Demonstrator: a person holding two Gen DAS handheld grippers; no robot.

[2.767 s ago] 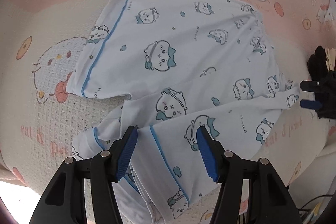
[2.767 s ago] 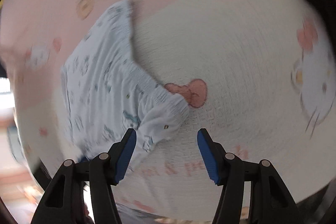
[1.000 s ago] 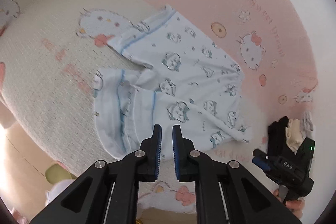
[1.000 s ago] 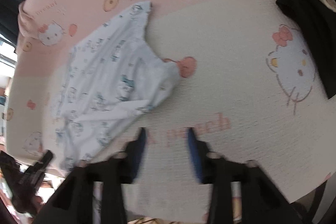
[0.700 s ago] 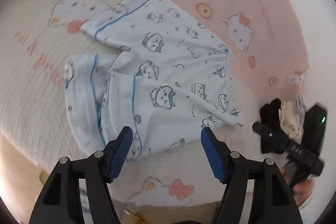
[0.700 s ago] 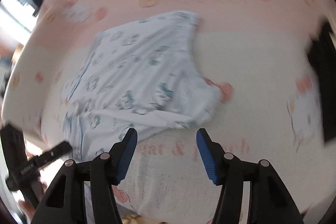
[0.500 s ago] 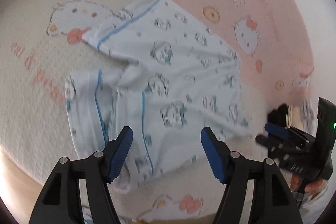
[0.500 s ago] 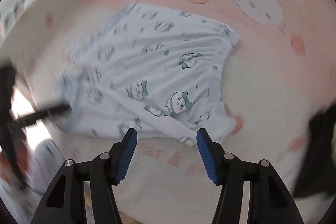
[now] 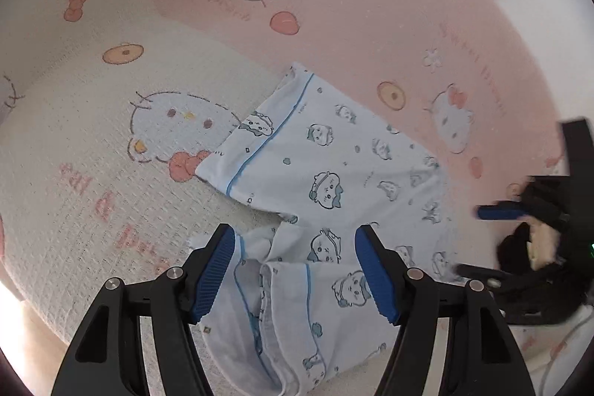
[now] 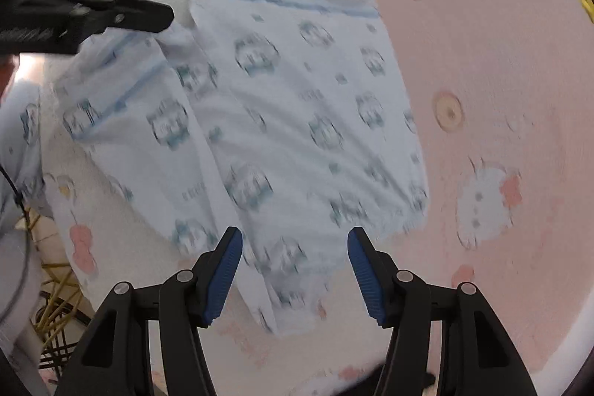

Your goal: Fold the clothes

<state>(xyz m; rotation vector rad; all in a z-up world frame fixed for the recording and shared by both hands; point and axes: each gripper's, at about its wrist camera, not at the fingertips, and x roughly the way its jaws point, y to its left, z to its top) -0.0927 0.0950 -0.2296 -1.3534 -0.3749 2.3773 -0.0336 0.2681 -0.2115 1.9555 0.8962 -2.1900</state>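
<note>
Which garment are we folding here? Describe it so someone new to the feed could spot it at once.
Look at the pink and cream cartoon-cat blanket that covers the whole surface. On it lies a pair of pale blue shorts, printed with small animal faces and piped in darker blue near the hems. It is the only light blue cloth spread on the blanket; the dark bundle at the edge is black.

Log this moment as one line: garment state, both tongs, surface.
garment: pale blue pyjama shorts lying rumpled, near leg bunched | left tongs: open, empty, over bunched leg | right tongs: open, empty, over waistband end | surface: pink-and-cream cat-print blanket
</note>
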